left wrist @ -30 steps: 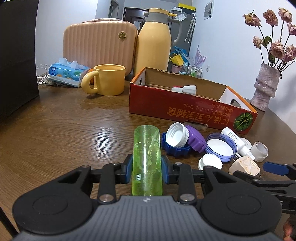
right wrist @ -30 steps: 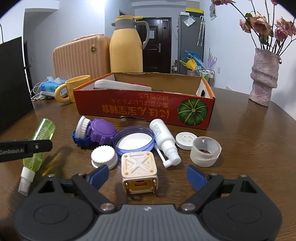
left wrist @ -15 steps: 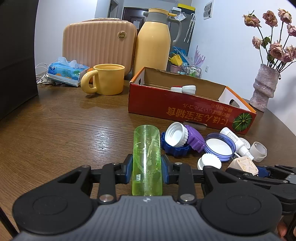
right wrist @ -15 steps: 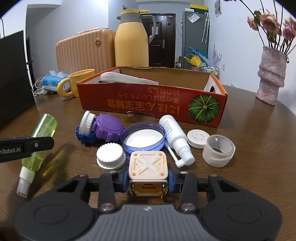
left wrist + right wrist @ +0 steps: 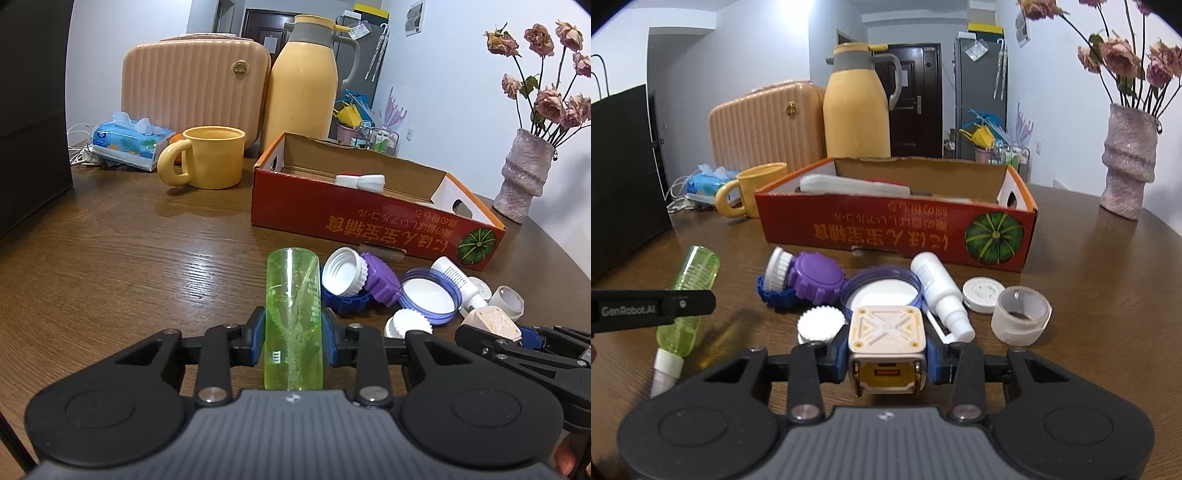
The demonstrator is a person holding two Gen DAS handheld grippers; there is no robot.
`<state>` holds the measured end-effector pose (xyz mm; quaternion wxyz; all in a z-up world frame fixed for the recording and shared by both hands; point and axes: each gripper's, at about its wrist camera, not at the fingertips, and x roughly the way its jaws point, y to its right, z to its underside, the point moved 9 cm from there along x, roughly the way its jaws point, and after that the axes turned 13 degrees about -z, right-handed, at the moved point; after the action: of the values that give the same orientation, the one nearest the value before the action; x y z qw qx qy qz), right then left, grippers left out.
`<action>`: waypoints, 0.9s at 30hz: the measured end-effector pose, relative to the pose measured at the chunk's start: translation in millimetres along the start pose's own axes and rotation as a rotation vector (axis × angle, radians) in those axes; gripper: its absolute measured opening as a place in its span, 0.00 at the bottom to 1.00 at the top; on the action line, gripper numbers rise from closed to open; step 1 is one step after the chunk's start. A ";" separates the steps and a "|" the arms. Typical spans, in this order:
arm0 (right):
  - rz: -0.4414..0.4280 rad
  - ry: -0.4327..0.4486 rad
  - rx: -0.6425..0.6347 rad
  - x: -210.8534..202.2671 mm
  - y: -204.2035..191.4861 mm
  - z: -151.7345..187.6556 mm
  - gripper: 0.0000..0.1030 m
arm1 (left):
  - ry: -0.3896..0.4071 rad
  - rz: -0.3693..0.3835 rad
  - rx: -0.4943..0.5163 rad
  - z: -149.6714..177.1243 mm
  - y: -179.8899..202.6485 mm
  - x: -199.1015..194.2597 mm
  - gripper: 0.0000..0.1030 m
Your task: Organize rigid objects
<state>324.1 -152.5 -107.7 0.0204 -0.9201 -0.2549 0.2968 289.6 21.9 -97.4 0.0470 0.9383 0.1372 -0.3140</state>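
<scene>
Your right claw (image 5: 888,360) has just closed on the cream cube (image 5: 887,326), your left claw (image 5: 293,338) clamps the green bottle (image 5: 293,325) lengthwise, and the red box (image 5: 897,230) lies straight ahead of both.

You get even, fairly dim indoor light, soft glare streaks on the wooden surface (image 5: 155,258), sharp focus throughout, strong fisheye bending and dark vignetted corners in both views.
</scene>
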 end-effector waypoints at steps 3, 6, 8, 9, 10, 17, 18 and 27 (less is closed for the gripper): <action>-0.002 0.019 -0.007 -5.6 -1.2 -5.6 0.37 | 0.000 0.007 -0.001 -4.7 1.4 -3.6 0.31; -0.007 0.032 -0.011 -10.0 -2.0 -11.3 0.37 | 0.015 0.015 0.006 -11.2 4.8 -10.3 0.31; -0.007 0.043 -0.016 -13.1 -2.4 -15.6 0.37 | 0.026 0.020 0.007 -16.5 6.9 -14.2 0.31; -0.007 0.049 -0.017 -14.4 -2.2 -17.8 0.37 | 0.032 0.022 0.008 -19.4 7.8 -16.2 0.31; -0.006 0.055 -0.019 -15.9 -1.9 -20.5 0.37 | 0.036 0.023 0.010 -22.1 8.8 -17.8 0.31; 0.000 0.099 -0.028 -24.1 1.2 -39.3 0.37 | 0.064 0.034 0.010 -42.3 13.8 -26.8 0.31; 0.002 0.104 -0.030 -24.5 2.0 -41.8 0.37 | 0.069 0.034 0.009 -45.2 14.3 -27.8 0.31; 0.005 0.149 -0.032 -25.5 8.3 -64.8 0.37 | 0.136 0.030 -0.002 -77.1 19.3 -36.0 0.31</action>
<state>346.3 -164.6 -42.2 0.0236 -0.9404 -0.2553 0.2235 312.0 8.6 -14.1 0.0434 0.9594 0.1262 -0.2484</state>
